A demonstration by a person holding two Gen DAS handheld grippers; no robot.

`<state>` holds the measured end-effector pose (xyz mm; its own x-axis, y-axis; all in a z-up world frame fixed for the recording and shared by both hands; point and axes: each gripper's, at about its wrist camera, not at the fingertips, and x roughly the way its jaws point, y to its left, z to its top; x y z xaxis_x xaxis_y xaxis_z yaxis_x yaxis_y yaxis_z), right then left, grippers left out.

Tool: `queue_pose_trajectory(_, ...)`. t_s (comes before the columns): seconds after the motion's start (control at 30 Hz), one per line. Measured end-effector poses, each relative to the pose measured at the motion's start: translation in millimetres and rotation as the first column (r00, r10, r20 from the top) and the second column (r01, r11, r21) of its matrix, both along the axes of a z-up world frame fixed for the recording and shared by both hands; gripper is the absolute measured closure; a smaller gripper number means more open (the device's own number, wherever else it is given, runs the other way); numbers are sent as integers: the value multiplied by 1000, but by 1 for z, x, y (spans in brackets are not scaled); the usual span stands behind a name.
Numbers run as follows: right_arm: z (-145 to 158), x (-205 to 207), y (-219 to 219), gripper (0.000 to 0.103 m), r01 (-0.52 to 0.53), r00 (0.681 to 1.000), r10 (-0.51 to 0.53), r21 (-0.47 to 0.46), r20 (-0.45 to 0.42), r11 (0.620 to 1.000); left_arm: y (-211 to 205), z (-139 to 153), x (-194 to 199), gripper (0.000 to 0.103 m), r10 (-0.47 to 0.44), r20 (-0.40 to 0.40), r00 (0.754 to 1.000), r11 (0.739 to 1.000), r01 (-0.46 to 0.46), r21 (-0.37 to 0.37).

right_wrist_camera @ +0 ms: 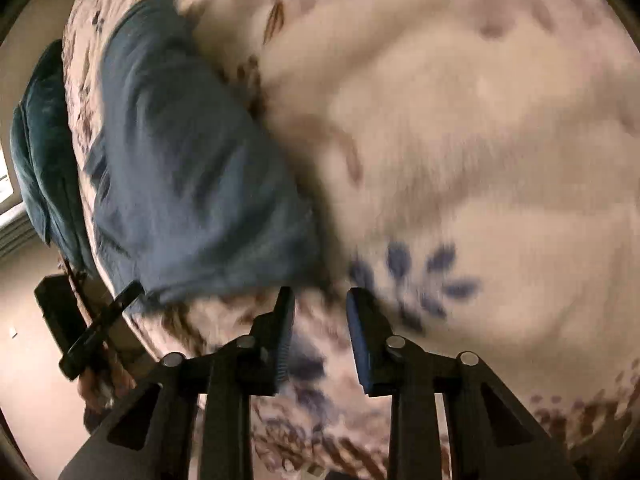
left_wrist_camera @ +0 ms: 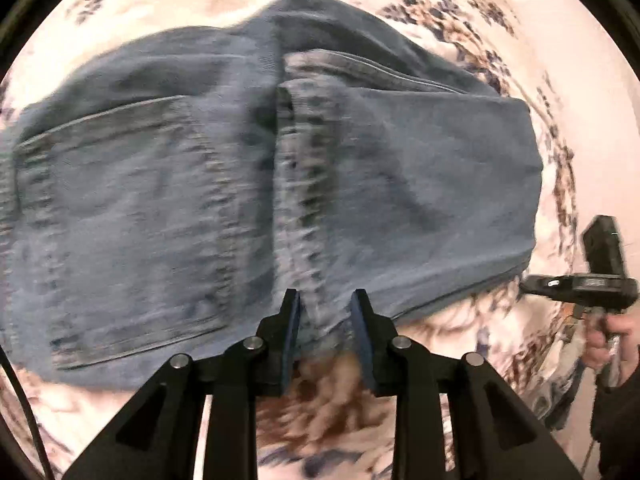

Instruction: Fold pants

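surface: floral blanket (left_wrist_camera: 460, 12) covering a bed, I think, blurry | pants (left_wrist_camera: 280, 180) lying folded on it, filling centre | left gripper (left_wrist_camera: 325, 300) hanging at 6 o'clock, fingers apart | right gripper (right_wrist_camera: 320, 300) fingers apart over blanket, pants at 9 o'clock | room: beige floor (right_wrist_camera: 24, 360) showing at 8 o'clock

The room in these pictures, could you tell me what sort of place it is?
Probably a bedroom: the jeans lie on a soft flowered bedspread that looks like a bed, with a window beside it.

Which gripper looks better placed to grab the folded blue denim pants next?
Probably the left gripper: its open fingertips straddle the near edge of the folded blue denim pants. The right gripper hangs over bare floral bedspread, beside them.
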<state>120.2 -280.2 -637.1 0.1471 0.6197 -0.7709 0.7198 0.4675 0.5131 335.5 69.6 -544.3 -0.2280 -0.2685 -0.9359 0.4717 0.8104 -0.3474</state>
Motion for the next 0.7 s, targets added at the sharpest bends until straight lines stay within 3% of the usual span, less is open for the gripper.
queue_pose_trajectory(0.1, 37, 15, 3, 73, 28, 986, -27, -5, 166, 1000, 20, 24, 9, 76, 107, 42, 993, 994, -107, 1)
queue_pose_trajectory(0.17, 49, 40, 15, 73, 19, 960, -32, 49, 277, 999, 20, 44, 10, 68, 199, 54, 979, 978, -194, -76)
queue_pose_trajectory(0.2, 49, 58, 24, 78, 10, 949, -33, 76, 314, 997, 15, 53, 8, 64, 242, 48, 969, 962, -233, -142)
queue_pose_trajectory(0.23, 45, 68, 28, 88, 7, 945, -33, 79, 326, 997, 7, 56, 4, 54, 272, 39, 961, 947, -261, -188)
queue_pose_trajectory(0.27, 38, 80, 34, 91, 0, 944, -25, 75, 330, 997, -4, 55, 1, 48, 295, 23, 955, 933, -283, -223)
queue_pose_trajectory(0.33, 9, 96, 47, 94, -35, 961, 9, 89, 277, 995, -31, 35, -6, 48, 325, -16, 946, 919, -319, -231)
queue_pose_trajectory(0.47, -23, 83, 65, 102, -117, 981, 104, 72, 164, 991, -63, -9, -23, 48, 279, -102, 955, 941, -293, -168)
queue_pose_trajectory(0.53, -26, 67, 55, 103, -104, 983, 92, 68, 161, 992, -59, -20, -32, 53, 243, -66, 968, 961, -249, -121)
queue_pose_trajectory(0.57, -25, 60, 47, 103, -87, 984, 76, 63, 158, 994, -53, -22, -33, 62, 231, -56, 971, 964, -237, -119)
queue_pose_trajectory(0.6, -25, 51, 37, 103, -63, 986, 53, 60, 156, 996, -44, -24, -34, 65, 229, -60, 972, 965, -234, -121)
queue_pose_trajectory(0.7, -27, 30, 14, 103, 3, 991, -12, 63, 135, 998, -22, -21, -26, 66, 224, -47, 974, 967, -228, -114)
